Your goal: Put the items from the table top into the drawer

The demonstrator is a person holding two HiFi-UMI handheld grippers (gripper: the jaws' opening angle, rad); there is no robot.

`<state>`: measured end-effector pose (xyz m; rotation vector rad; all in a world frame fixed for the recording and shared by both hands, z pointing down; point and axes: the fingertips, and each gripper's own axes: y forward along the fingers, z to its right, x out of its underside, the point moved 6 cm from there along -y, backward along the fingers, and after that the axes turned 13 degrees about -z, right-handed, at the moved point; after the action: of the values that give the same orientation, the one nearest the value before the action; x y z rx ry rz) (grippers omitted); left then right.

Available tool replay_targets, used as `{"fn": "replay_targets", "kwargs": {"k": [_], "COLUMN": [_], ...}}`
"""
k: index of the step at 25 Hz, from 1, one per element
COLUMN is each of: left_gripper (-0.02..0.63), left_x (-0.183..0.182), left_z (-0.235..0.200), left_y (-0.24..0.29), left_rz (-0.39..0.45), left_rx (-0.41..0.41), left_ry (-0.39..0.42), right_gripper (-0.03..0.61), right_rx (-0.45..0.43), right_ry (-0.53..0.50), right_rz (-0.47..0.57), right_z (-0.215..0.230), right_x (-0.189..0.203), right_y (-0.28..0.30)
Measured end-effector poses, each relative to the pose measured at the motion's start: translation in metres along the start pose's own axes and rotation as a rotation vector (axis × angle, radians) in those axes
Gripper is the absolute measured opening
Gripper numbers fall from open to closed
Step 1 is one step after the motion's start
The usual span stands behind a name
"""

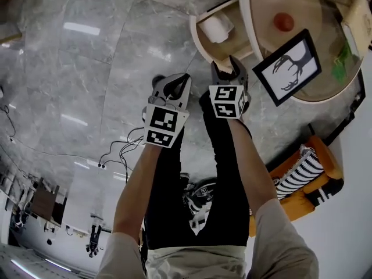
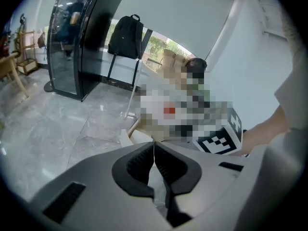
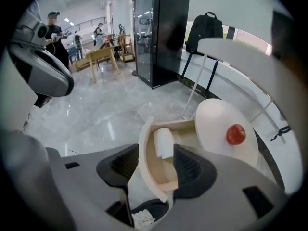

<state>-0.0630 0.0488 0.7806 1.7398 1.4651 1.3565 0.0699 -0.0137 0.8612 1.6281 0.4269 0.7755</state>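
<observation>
A round pale table (image 1: 264, 4) carries a red apple (image 1: 283, 22), a framed antler picture (image 1: 288, 67) and a green plant (image 1: 342, 60). Its curved drawer (image 1: 200, 39) stands pulled out with a white roll (image 1: 216, 27) lying inside. My right gripper (image 1: 228, 68) hangs open above the drawer's near edge, holding nothing. In the right gripper view the drawer (image 3: 144, 153), the roll (image 3: 162, 142) and the apple (image 3: 236, 134) show beyond that gripper's (image 3: 156, 165) spread jaws. My left gripper (image 1: 174, 85) is beside it over the floor, shut and empty, its pads (image 2: 144, 162) meeting.
An orange seat with a striped cushion (image 1: 302, 173) sits to the right of the person's legs. Cables (image 1: 116, 150) trail on the grey marble floor. A tall black cabinet (image 3: 159, 32) and a backpack on a stand (image 3: 204, 30) stand behind the table.
</observation>
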Motion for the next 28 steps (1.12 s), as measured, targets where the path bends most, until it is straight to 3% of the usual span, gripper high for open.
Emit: {"fn": "replay_targets", "kwargs": {"k": [9, 12, 15, 19, 22, 28], "left_gripper": [0.021, 0.021, 0.021, 0.021, 0.021, 0.021], "left_x": [-0.050, -0.064, -0.075, -0.099, -0.098, -0.103], "left_z": [0.051, 0.063, 0.082, 0.114, 0.140, 0.179], "left_y": [-0.106, -0.151, -0.205, -0.271, -0.314, -0.354], "left_rz": [0.025, -0.001, -0.011, 0.041, 0.068, 0.109], "left_rx": [-0.008, -0.023, -0.044, -0.046, -0.027, -0.002], "left_ry": [0.001, 0.021, 0.020, 0.033, 0.023, 0.046], "right_gripper": [0.241, 0.241, 0.241, 0.241, 0.241, 0.232], "right_rx": [-0.054, -0.075, -0.098, -0.101, -0.114, -0.112], "right_ry": [0.157, 0.197, 0.207, 0.199, 0.207, 0.232], "right_rz": [0.042, 0.074, 0.100, 0.152, 0.172, 0.248], "right_z": [-0.001, -0.003, -0.003, 0.006, 0.001, 0.008], "right_x": [-0.008, -0.016, -0.013, -0.015, -0.012, -0.014], "right_y": [-0.152, -0.211, -0.275, -0.351, -0.401, -0.471]}}
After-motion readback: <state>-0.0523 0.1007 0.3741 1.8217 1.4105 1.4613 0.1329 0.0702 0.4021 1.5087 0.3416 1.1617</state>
